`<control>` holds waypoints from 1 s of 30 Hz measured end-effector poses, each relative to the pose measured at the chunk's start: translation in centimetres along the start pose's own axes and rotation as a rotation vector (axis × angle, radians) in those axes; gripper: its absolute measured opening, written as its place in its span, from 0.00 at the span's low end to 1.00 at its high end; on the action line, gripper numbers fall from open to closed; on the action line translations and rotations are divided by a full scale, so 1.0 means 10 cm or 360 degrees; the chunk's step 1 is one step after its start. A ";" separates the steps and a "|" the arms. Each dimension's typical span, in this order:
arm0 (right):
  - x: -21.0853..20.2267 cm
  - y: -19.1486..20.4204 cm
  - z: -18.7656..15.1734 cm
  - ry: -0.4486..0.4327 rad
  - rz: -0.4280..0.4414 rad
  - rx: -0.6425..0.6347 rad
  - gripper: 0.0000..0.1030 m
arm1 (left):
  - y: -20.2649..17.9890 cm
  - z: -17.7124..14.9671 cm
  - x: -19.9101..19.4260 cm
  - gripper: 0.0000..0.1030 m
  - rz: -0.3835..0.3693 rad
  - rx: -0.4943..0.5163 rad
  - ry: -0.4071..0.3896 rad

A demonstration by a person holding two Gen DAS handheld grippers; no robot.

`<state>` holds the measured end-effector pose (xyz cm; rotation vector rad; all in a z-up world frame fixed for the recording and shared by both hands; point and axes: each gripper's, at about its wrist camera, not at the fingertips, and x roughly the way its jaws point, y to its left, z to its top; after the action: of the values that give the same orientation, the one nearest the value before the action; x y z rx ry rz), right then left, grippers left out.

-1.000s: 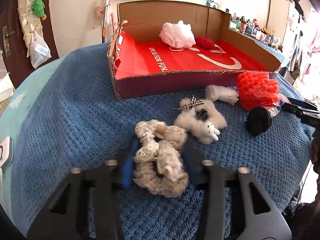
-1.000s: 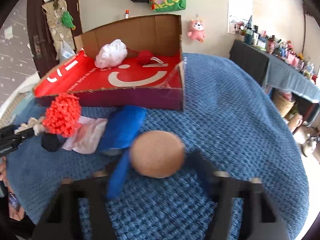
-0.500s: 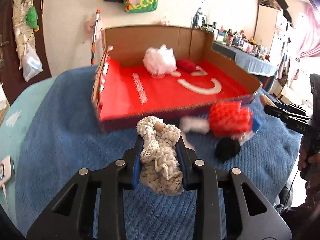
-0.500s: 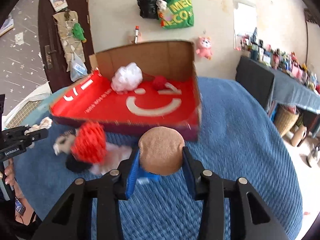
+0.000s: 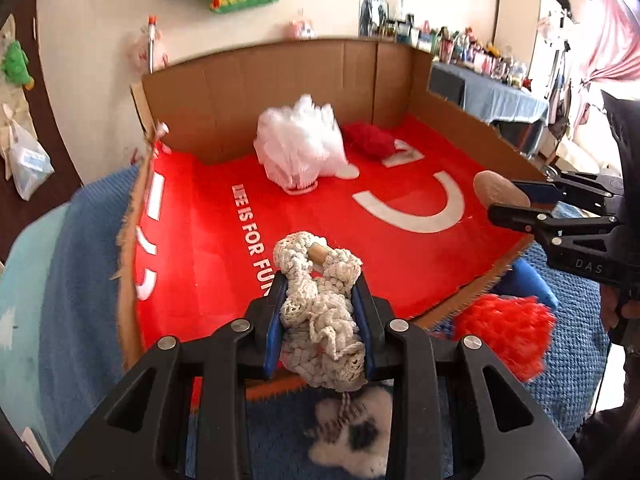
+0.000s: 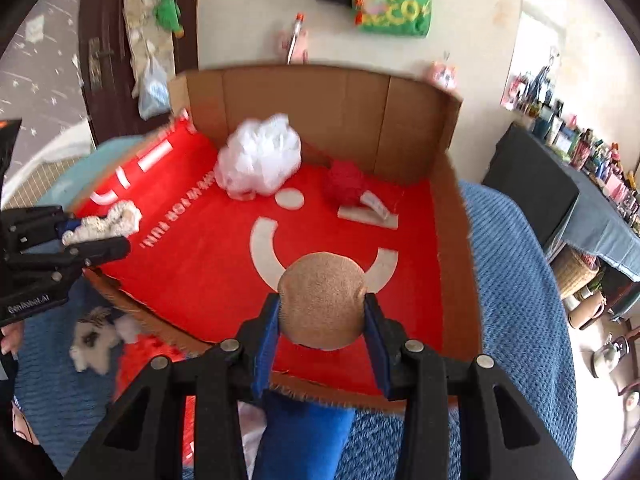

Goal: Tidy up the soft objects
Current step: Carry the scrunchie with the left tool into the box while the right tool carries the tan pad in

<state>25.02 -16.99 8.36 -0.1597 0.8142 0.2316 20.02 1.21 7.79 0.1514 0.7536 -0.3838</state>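
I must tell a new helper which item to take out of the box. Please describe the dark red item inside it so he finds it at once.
Find the cardboard box with the red floor. At its back wall a fluffy white mesh puff sits, and the dark red yarn ball lies just right of it. It is smaller, darker and dense, not white.

A cream crocheted bundle (image 5: 322,312) with a wooden peg was pinched between jaws above the near edge of the red-lined cardboard box (image 5: 400,76). A tan round sponge (image 6: 322,307) was likewise clamped over the box. Inside, far back, a white mesh puff (image 5: 302,146) sat beside a red yarn ball (image 5: 368,140).
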 end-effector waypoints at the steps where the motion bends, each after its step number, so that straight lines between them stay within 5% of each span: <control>1: 0.07 -0.01 0.01 0.0040 -0.0006 -0.0003 0.42 | 0.02 0.02 0.07 0.27 -0.0010 -0.0012 0.0031; 16: 0.46 -0.06 0.04 0.0234 -0.0030 -0.0026 0.44 | 0.12 0.04 0.58 0.28 -0.0012 -0.0003 0.0270; 30: 0.54 -0.07 0.05 0.0258 -0.0017 -0.0024 0.47 | 0.15 0.06 0.64 0.30 -0.0020 -0.0011 0.0270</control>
<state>29.18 -16.79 4.74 -0.1985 0.9727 0.2168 25.28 0.59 3.81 0.1743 0.9235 -0.3832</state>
